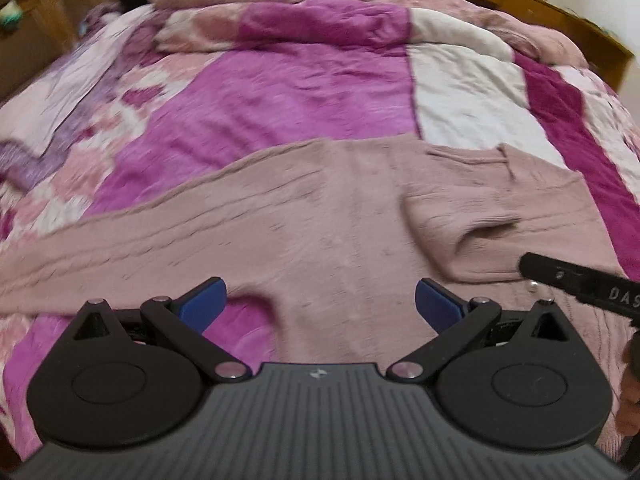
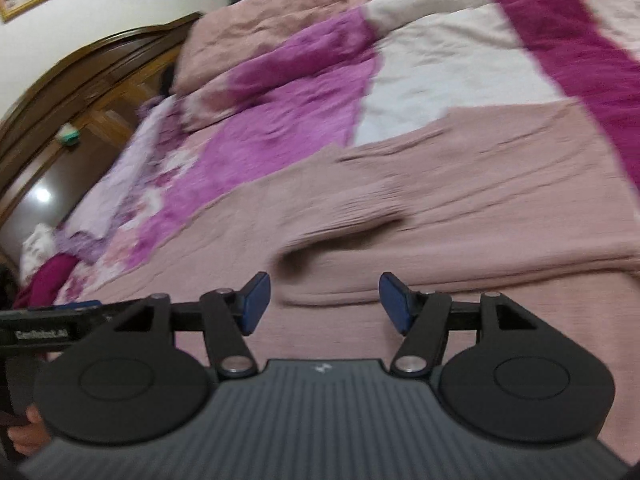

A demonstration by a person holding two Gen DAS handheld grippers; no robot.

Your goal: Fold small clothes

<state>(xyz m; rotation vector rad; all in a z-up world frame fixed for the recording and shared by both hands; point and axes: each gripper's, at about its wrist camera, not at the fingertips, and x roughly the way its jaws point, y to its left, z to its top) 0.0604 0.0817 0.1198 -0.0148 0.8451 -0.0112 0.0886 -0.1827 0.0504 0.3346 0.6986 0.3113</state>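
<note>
Dusty-pink knit sweater [image 1: 312, 216] spread flat on the bed, over the patchwork quilt [image 1: 288, 92] in magenta, white and pink, toward the near edge of the bed. One sleeve runs out toward the bed's left edge; the other sleeve [image 1: 472, 216] lies folded across the body, with the neckline beside it.

Handling, as a judgement: the cable-knit fabric is soft, light and limp, with some stretch. It will drape and sag from any single pinch, and the loose knit may catch on a jaw edge. It is not fragile. The likely holds are at seams and edges: the hem corners, a shoulder seam, or a cuff, where the fabric is doubled.

Left gripper [image 1: 320, 300]: jaws wide apart, nothing between the blue pads, hovering above the sweater's near edge. Right gripper [image 2: 325, 304]: jaws apart and empty above the sweater body.

Legible writing: "DAS" on the right gripper's body in the left wrist view; "GenRobot.AI", blurred, on the left gripper's body in the right wrist view.
</note>
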